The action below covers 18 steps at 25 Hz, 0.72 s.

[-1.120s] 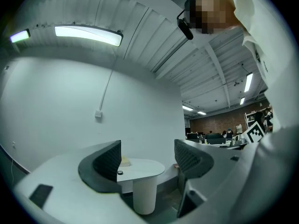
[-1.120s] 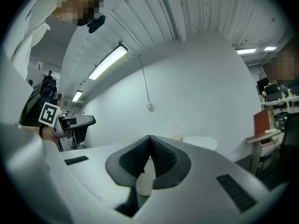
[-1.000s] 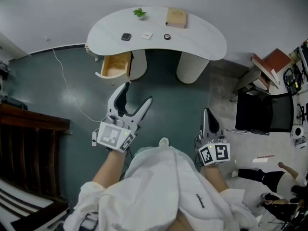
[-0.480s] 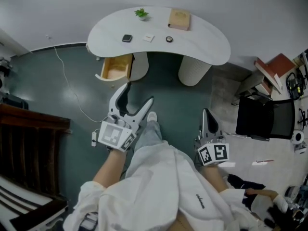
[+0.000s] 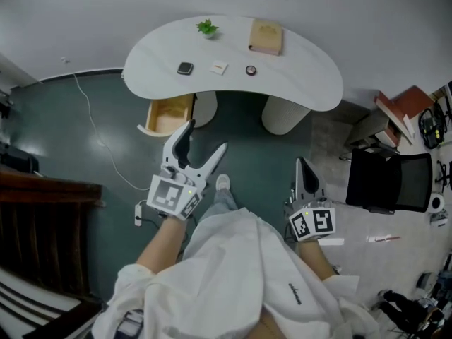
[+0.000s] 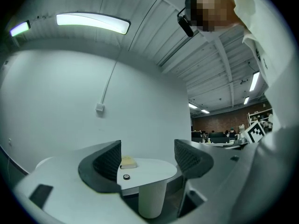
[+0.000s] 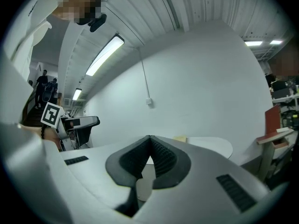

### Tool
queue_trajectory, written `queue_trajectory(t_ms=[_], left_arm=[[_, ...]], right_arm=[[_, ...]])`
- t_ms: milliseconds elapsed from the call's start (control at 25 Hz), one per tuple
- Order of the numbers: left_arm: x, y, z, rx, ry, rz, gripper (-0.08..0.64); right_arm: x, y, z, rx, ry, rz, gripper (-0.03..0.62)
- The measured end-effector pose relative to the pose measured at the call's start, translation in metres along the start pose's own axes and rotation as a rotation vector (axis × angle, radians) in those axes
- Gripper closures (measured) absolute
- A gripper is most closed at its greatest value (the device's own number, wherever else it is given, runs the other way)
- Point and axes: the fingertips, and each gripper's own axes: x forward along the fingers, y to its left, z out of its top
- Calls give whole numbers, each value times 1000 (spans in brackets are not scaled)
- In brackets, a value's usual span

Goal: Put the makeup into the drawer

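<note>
The white kidney-shaped table [image 5: 304, 69] sits against a pale wall on two fat round pedestals [image 5: 284, 115]. Under it is a dark teal floor [image 5: 56, 133] that gives way to lighter flooring on the right.

On the tabletop, well apart from both grippers, there's a little green plant [image 5: 206, 27], a tan block [image 5: 265, 36] and a row of three small bits. Those are a dark square thing [image 5: 185, 68], a white square [image 5: 219, 67] and a small round piece [image 5: 251, 70]. They're honestly too tiny to be sure, but the makeup is probably the round piece or the dark one.

The drawer [image 5: 168, 115] under the table's left end is pulled open, with pale wood inside.

The left gripper [image 5: 207, 135] hangs over the floor just short of the drawer, jaws spread wide with nothing between them. Its own view looks at the tabletop through the gap. The right gripper [image 5: 302, 164] is down by the person's right side, jaws pressed together and empty.

Around the room there's a black chair [image 5: 388, 179] and a reddish shelf [image 5: 399, 97] on the right. Dark wooden furniture [image 5: 42, 217] stands on the left, and a thin cable [image 5: 97, 134] trails across the floor.
</note>
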Motion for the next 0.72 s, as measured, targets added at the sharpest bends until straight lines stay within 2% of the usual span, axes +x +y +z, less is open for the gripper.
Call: queue_trajectory(t_ms=[280, 720], left_arm=[[52, 70, -9, -2, 17, 7, 215], [101, 164, -31, -1, 63, 25, 215]], right_arm=[[81, -7, 5, -4, 4, -10, 575], [187, 3, -4, -3, 28, 5, 575]])
